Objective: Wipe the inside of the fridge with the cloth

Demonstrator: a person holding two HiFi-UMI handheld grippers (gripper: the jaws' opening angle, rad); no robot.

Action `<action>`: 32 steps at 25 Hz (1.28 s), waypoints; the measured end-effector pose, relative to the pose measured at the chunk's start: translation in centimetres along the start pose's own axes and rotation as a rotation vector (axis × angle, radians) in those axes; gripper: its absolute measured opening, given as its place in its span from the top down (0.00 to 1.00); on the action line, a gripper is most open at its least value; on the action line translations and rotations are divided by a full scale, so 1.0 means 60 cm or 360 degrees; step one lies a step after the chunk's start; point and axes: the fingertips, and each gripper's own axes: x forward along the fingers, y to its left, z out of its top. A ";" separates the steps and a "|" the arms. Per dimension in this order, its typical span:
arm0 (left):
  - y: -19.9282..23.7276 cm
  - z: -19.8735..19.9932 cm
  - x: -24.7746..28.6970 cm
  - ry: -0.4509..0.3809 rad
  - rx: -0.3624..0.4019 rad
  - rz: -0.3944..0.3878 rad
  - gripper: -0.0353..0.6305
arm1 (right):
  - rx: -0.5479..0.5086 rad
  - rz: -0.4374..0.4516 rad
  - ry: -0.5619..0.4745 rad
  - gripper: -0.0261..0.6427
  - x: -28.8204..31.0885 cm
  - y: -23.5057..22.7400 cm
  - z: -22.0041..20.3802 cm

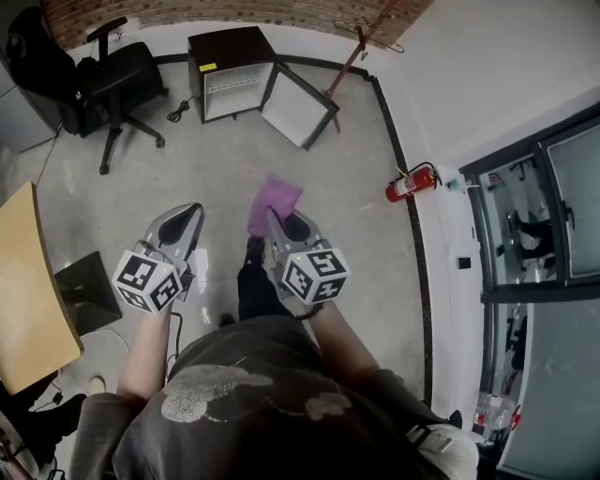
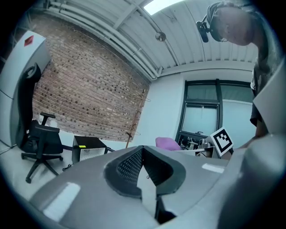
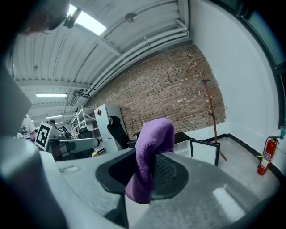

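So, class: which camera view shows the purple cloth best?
The right gripper view: the purple cloth fills the middle, pinched in the right claw. The head view shows it from above, smaller; the left gripper view only a distant sliver.

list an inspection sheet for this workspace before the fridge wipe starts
surface: bare grey concrete floor
job's things: small fridge against the far wall, its door swung open; purple cloth carried, not yet at the fridge
clutter: black office chair; wooden table
grippers: left gripper shut, empty; right gripper shut on the cloth
cables: black cable on the floor left of the fridge
surroundings: brick wall, coat stand, fire extinguisher, glazed windows
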 end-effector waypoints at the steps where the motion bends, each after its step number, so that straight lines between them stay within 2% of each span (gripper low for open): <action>1: 0.010 -0.001 0.010 0.0005 0.0004 0.0008 0.92 | -0.0004 0.0009 0.0003 0.85 0.015 -0.008 0.002; 5: 0.063 0.008 0.072 0.0012 -0.0004 0.0061 0.92 | -0.0003 0.0032 0.0018 0.85 0.090 -0.057 0.026; 14: 0.180 0.066 0.278 0.0033 -0.0006 0.0132 0.92 | -0.0039 0.0136 0.0083 0.85 0.280 -0.192 0.120; 19: 0.225 0.100 0.375 -0.0002 0.0045 0.0185 0.92 | 0.0000 0.0142 0.0081 0.85 0.357 -0.271 0.168; 27: 0.255 0.129 0.454 0.0009 0.0070 0.0236 0.92 | 0.0073 0.0171 0.0134 0.85 0.416 -0.354 0.189; 32: 0.274 0.142 0.470 0.0002 0.0080 0.0290 0.92 | 0.0089 0.0194 0.0139 0.85 0.432 -0.365 0.194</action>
